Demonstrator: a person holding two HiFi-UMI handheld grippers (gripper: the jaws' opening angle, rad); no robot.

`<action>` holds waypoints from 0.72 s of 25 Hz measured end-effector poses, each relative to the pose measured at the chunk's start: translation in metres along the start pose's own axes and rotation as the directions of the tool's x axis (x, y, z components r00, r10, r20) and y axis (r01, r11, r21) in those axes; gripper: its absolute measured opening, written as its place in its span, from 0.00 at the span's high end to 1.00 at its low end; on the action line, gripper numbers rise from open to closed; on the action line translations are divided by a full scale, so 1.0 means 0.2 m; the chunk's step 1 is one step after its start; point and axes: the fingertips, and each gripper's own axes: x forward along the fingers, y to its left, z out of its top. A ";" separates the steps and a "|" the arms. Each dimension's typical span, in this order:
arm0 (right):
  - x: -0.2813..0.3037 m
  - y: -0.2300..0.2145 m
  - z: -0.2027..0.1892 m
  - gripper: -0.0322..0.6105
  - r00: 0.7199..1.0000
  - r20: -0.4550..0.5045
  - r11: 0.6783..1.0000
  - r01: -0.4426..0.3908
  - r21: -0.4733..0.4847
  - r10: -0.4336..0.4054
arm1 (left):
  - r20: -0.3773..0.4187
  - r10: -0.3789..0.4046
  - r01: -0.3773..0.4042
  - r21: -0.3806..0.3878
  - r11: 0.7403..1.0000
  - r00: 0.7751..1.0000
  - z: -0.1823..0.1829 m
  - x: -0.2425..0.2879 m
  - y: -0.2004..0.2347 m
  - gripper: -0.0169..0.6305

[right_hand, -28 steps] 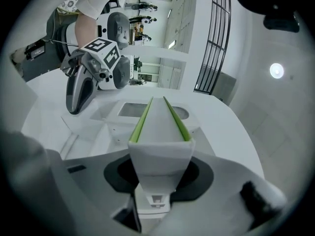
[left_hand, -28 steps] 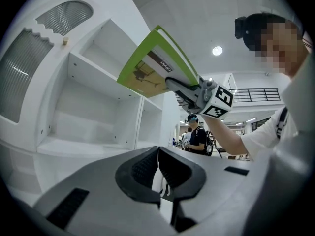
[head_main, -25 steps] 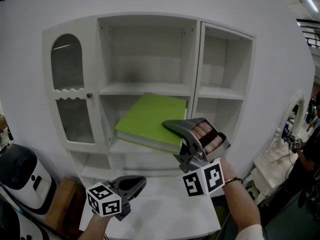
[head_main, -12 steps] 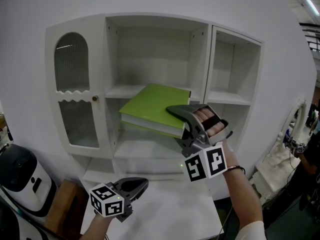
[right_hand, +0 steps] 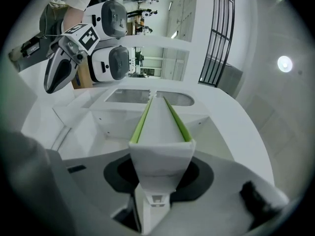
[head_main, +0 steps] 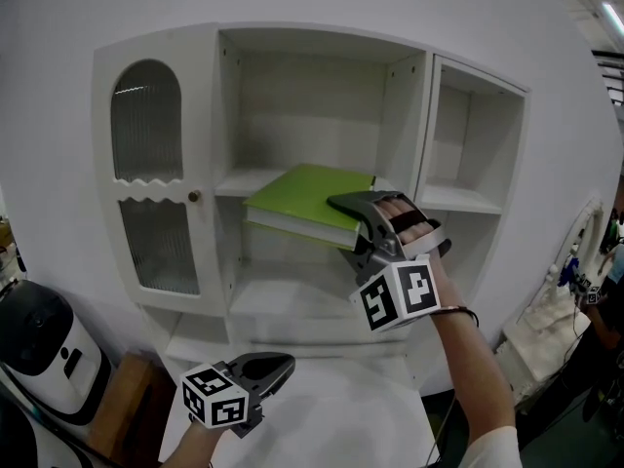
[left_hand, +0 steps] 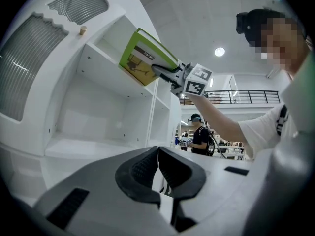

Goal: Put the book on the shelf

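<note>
A green-covered book (head_main: 300,200) lies nearly flat with its far corner at the middle board (head_main: 255,179) of the white shelf cabinet (head_main: 322,66). My right gripper (head_main: 347,222) is shut on its near edge, one jaw above the cover and one below. The right gripper view looks along the white page edge (right_hand: 160,127), clamped between the right gripper's (right_hand: 159,175) dark pads. From below, the left gripper view shows the book (left_hand: 141,58) and the right gripper (left_hand: 166,73). My left gripper (head_main: 285,363) hangs low before the cabinet, shut and empty (left_hand: 158,156).
An arched glass door (head_main: 146,164) closes the cabinet's left column; narrower open compartments (head_main: 473,154) are on the right. A white table top (head_main: 322,417) lies below. A white machine (head_main: 39,349) and a wooden box (head_main: 122,388) stand at the lower left. People (left_hand: 201,134) stand far off.
The right gripper has carried the book upward and deeper toward the middle shelf board, and the book lies flatter. The left gripper stays low and shut.
</note>
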 end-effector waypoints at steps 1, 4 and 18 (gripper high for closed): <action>0.02 0.00 -0.01 0.73 1.000 -0.007 1.000 -0.005 -0.001 0.005 | -0.001 -0.001 0.001 -0.001 1.000 1.000 0.00 0.00 0.01 0.96; 0.09 0.01 -0.04 0.73 0.999 -0.027 1.000 -0.022 -0.003 0.022 | 0.001 -0.007 0.007 -0.003 1.000 1.000 -0.01 -0.01 0.02 0.96; 0.34 0.03 -0.21 0.72 0.988 -0.133 0.997 -0.073 0.014 0.075 | 0.005 -0.006 0.006 -0.015 1.000 1.000 -0.03 -0.05 0.06 0.96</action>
